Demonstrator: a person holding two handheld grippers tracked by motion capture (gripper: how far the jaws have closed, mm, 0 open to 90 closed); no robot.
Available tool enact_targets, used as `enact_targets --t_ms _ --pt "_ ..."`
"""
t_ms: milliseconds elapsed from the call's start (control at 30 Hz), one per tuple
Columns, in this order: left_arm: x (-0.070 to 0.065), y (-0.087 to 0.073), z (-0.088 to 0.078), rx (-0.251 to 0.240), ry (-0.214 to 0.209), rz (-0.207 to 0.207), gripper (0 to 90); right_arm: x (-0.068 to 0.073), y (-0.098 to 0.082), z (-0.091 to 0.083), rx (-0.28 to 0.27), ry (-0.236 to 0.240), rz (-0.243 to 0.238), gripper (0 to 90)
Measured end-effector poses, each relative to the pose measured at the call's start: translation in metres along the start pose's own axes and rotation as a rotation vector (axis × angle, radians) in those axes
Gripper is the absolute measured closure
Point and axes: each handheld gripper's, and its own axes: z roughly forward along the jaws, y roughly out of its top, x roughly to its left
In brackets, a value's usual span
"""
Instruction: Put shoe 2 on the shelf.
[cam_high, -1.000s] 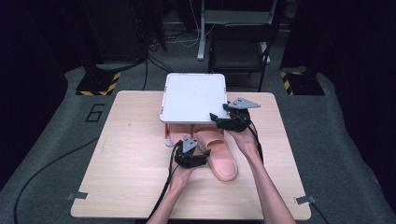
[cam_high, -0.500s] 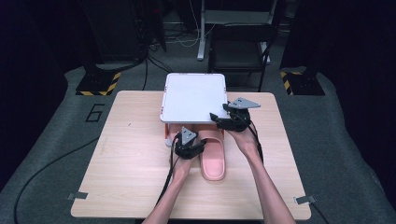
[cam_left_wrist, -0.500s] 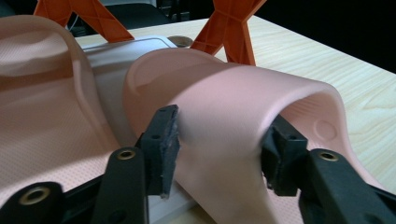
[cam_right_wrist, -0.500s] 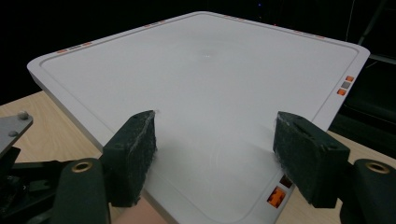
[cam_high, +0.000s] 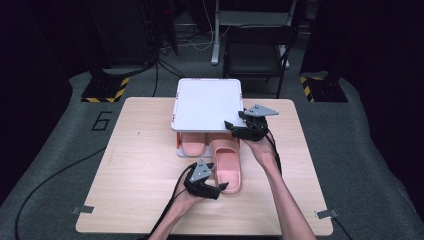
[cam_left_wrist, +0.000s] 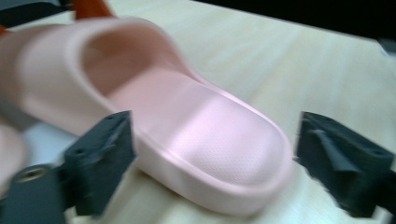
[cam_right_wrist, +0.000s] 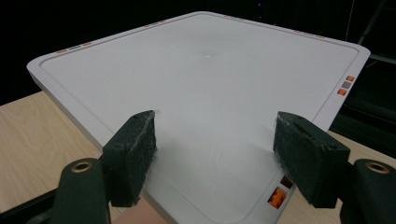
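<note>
Where the white lid (cam_high: 208, 104) stands raised over its box on the table (cam_high: 125, 170), the high view has the right gripper (cam_high: 234, 127) at the lid's near right corner, one pink slipper (cam_high: 192, 142) beneath the lid, another slipper (cam_high: 226, 165) reaching out from under it, the left gripper (cam_high: 222, 188) at its heel. Left gripper view: jaws just opened, spread either side of that heel (cam_left_wrist: 219, 154), pads apart from it. Right gripper view: jaws gaping above the lid (cam_right_wrist: 205, 93), nothing pinched.

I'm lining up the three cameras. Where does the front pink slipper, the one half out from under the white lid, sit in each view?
High view: pink slipper, centre, beside the left gripper.
Left gripper view: slipper between open jaws.
Right gripper view: a pink sliver at the bottom edge, possibly it.
Shared landmark: wooden table.
</note>
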Motion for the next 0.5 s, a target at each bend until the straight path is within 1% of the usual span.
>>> enact_targets --t_ms 33,67,100,133,167,200,267,300,333,367,400,467,500 --pt "-0.003 -0.001 0.002 0.015 0.005 0.025 3.0 0.001 0.000 0.000 -0.001 -0.001 0.005 29.4" --pt "-0.005 -0.003 0.005 0.033 0.015 0.050 3.0 0.001 0.000 0.000 -0.001 -0.001 0.005 29.4" --pt "-0.007 -0.004 0.008 0.049 0.018 0.062 1.5 0.001 0.000 0.000 0.000 -0.002 0.005 29.4" --pt "-0.008 -0.005 0.011 0.063 0.014 0.063 0.5 0.000 0.000 0.000 0.000 0.002 0.001 29.5" --pt "-0.010 -0.005 0.013 0.076 0.017 0.077 0.6 0.000 0.000 0.000 0.000 0.004 0.000 29.7" --pt "-0.013 -0.006 0.015 0.089 0.024 0.096 0.6 0.000 0.000 0.000 -0.002 0.003 0.001 29.7" --pt "-0.015 -0.006 0.020 0.131 0.045 0.130 0.6 0.000 0.000 0.000 -0.002 0.004 0.002 29.8" --pt "-0.016 -0.006 0.023 0.145 0.049 0.139 0.6 0.000 0.000 0.000 -0.002 0.006 0.001 29.8" --pt "-0.017 -0.007 0.026 0.160 0.065 0.141 0.7 0.000 0.000 0.000 -0.003 0.005 0.001 29.8" --pt "-0.016 -0.007 0.027 0.168 0.077 0.163 1.0 0.000 0.000 0.000 -0.002 0.004 0.001 30.1" --pt "-0.017 -0.007 0.027 0.168 0.091 0.149 2.5 0.000 0.000 0.000 -0.002 0.005 0.004 30.1" --pt "-0.014 -0.006 0.028 0.150 0.109 0.144 2.9 0.000 0.000 0.000 0.000 0.006 0.003 30.1" --pt "-0.012 -0.005 0.028 0.140 0.117 0.148 4.1 0.000 0.000 0.000 0.000 0.006 0.004 30.2"
